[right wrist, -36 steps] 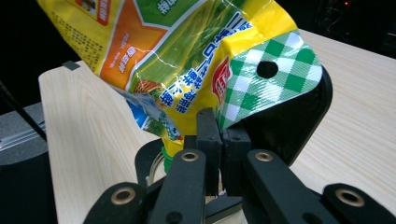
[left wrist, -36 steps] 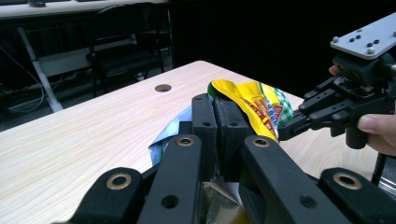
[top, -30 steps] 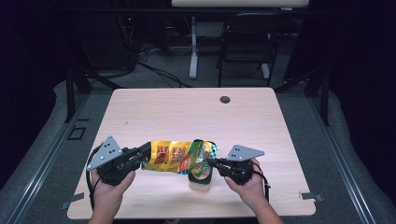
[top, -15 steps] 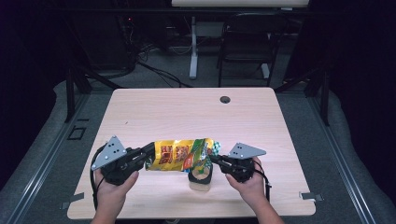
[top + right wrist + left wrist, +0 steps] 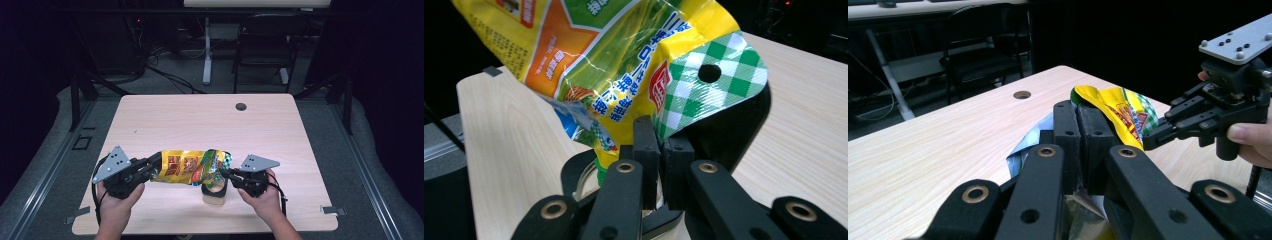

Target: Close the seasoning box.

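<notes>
Yellow, crinkled foil makes up the snack bag (image 5: 192, 167) that hangs stretched between the two grippers, just above the near edge of the pale wooden table (image 5: 210, 120). At the bag's left end, the left gripper (image 5: 150, 167) is clenched on the bottom seam; in the left gripper view its black jaws stand pressed together with foil (image 5: 1108, 112) between them. Directly beneath the bag's right half sits a dark-rimmed cup (image 5: 214, 189) on the table, apparently waiting to catch the contents. At the bag's right end, the right gripper (image 5: 226, 172) pinches the green-and-white checked top strip (image 5: 704, 95), near its hang hole, jaws closed tight on the foil.

The work in hand looks like tearing or pulling the bag open over the cup. To do it well, I would keep the left grip firm and unmoving as an anchor, and let the right one pull along the seam rather than straight outward, so the foil parts at the top. Holding the mouth above the cup should keep spills off the table.
</notes>
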Motion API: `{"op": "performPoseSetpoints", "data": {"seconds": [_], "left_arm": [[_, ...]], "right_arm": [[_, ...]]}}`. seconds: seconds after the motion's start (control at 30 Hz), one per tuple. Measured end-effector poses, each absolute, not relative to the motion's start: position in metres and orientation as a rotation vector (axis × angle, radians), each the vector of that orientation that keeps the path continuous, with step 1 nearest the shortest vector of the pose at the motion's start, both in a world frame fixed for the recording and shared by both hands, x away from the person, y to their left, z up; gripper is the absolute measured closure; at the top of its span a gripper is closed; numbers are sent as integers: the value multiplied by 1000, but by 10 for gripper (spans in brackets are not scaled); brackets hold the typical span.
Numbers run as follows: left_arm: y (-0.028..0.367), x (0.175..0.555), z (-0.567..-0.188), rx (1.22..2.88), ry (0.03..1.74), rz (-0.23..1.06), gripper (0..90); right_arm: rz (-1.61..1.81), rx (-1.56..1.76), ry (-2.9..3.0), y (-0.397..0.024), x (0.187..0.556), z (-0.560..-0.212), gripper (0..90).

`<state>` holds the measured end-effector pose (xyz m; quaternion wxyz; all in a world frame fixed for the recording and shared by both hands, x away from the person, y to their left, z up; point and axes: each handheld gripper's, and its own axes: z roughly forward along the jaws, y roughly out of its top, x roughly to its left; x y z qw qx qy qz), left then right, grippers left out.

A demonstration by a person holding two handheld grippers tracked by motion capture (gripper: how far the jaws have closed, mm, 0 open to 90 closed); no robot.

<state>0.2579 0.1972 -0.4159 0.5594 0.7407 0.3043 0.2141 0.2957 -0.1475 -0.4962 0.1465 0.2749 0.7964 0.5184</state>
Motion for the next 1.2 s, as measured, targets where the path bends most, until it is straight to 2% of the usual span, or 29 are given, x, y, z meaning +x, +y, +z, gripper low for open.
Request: {"op": "performPoseSetpoints", "data": {"seconds": [0.77,1.2], "left_arm": [[194,261,-420,1755,715,485,882],[193,259,-414,1753,706,499,881]], "right_arm": [[1497,813,2277,-158,296,-492,885],[1473,812,2275,-150,297,-497,868]]}}
